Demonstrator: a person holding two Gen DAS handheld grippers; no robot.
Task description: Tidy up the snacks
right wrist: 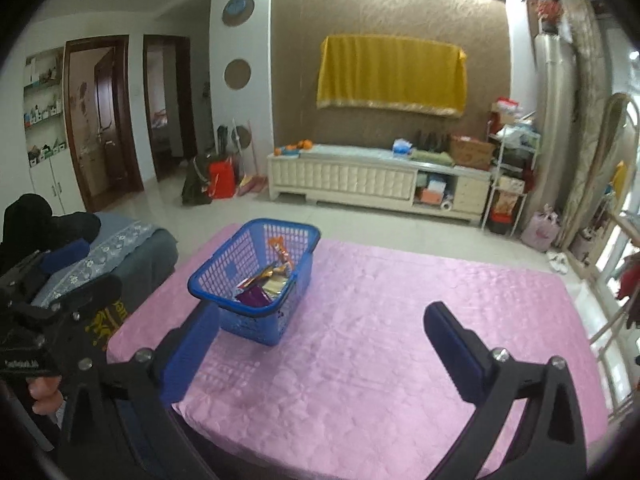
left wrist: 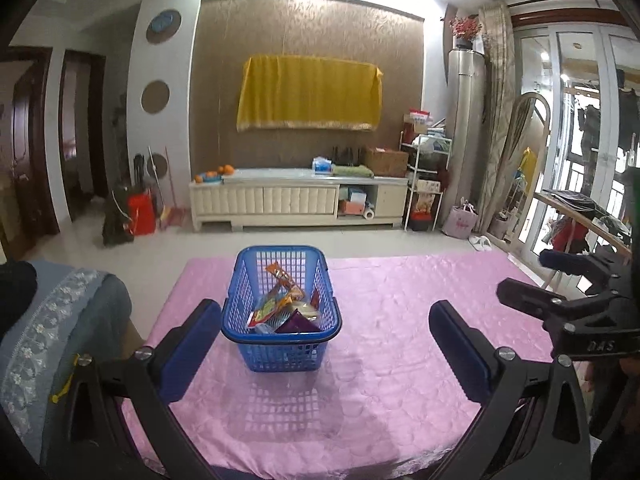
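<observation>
A blue plastic basket (left wrist: pixel 280 352) stands on the pink tablecloth (left wrist: pixel 380 380). It holds several snack packets (left wrist: pixel 286 304), among them an orange one leaning upright and a dark purple one. My left gripper (left wrist: pixel 326 346) is open and empty, held back from the basket with its jaws wide. In the right wrist view the basket (right wrist: pixel 212 276) sits left of centre with the snack packets (right wrist: pixel 268 280) inside. My right gripper (right wrist: pixel 320 344) is open and empty, to the right of the basket above the cloth (right wrist: pixel 380 340).
A grey sofa arm with a lace-trimmed blue cover (left wrist: pixel 52 344) borders the table on the left. A white TV cabinet (left wrist: pixel 296 198) stands across the tiled floor. A clothes rack and glass doors (left wrist: pixel 580 208) are on the right.
</observation>
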